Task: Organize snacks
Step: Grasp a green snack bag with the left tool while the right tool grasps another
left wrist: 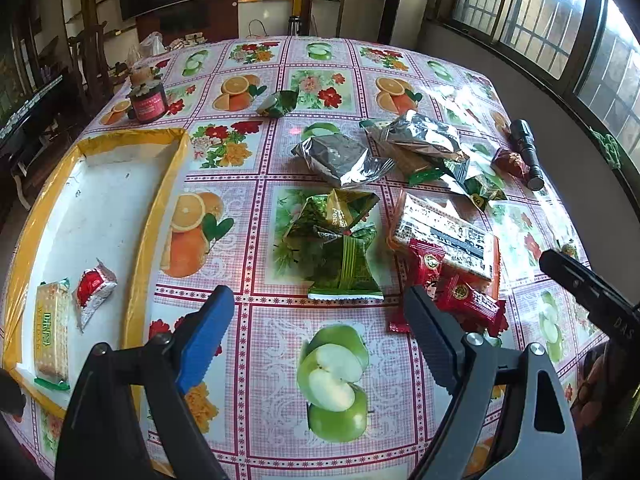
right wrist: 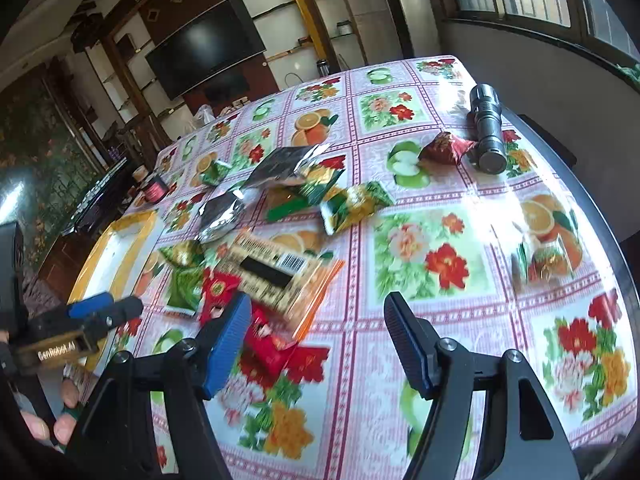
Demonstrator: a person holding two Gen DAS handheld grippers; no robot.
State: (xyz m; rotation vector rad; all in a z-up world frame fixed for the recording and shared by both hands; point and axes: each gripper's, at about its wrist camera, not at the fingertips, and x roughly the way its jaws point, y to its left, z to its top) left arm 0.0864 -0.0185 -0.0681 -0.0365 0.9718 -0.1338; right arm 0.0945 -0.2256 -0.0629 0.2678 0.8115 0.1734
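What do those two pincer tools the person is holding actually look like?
Each is a black, angular metal frame with silver pivot bolts. The left gripper and right gripper both end in ribbed pads, one blue and one dark. The left gripper's body reads GenRobot.AI in the right wrist view. No cables or sleeves show.

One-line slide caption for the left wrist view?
Open left gripper hovers above scattered snack packets; two already in the yellow-rimmed tray.

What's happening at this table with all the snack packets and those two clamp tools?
A person is sorting snacks with a handheld gripper in each hand. Both the left gripper and the right gripper are open and empty, above the tablecloth. Two items, a cracker pack and a red-and-white packet, already lie in the yellow-rimmed tray. Most others, like the green packets and red packets, are scattered on the table.
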